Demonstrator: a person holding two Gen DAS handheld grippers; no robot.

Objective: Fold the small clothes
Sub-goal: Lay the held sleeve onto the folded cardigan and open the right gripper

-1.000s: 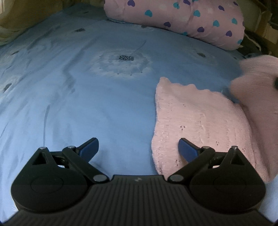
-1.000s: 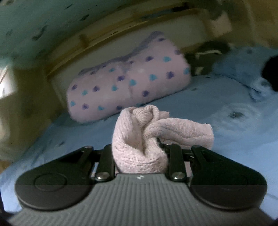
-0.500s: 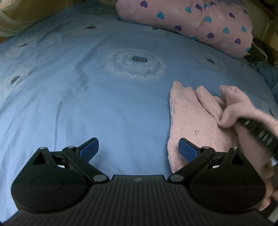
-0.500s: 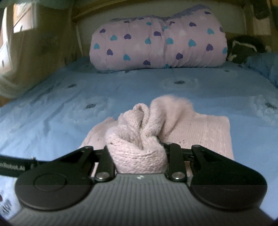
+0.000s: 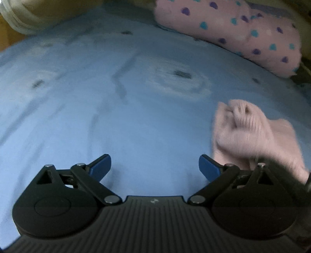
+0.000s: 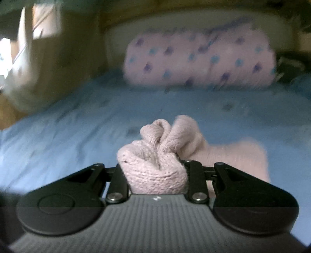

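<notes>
Between the right gripper's (image 6: pixel 154 171) two black fingers there's a fat wad of the pink knit garment (image 6: pixel 155 167), pinched tight so the fabric bulges up and forward out of the jaws in a couple of soft folds. The rest of that knit trails off ahead and to the right of the tool, lying flat on the blue bedsheet (image 6: pixel 68 126). Everything past the tool is pretty smeared in this view, but straight ahead at the far end of the bed you can make out the pink pillow with hearts (image 6: pixel 200 58).

Over on the other side, the left gripper (image 5: pixel 155 167) is spread wide, blue pads (image 5: pixel 101 165) well apart, with only bare sheet (image 5: pixel 97 97) between them. Nothing is in its grip. The same pink garment (image 5: pixel 250 132) sits ahead and to the right of it, bunched up at the front, and its near edge comes down just beside the right-hand blue pad. Can't tell whether it actually touches the pad, since that patch is blurry. The heart-print pillow (image 5: pixel 233 33) is far ahead and to the right, and there's a pale curtain-like fabric (image 5: pixel 29 17) off at the far left edge of the bed.
</notes>
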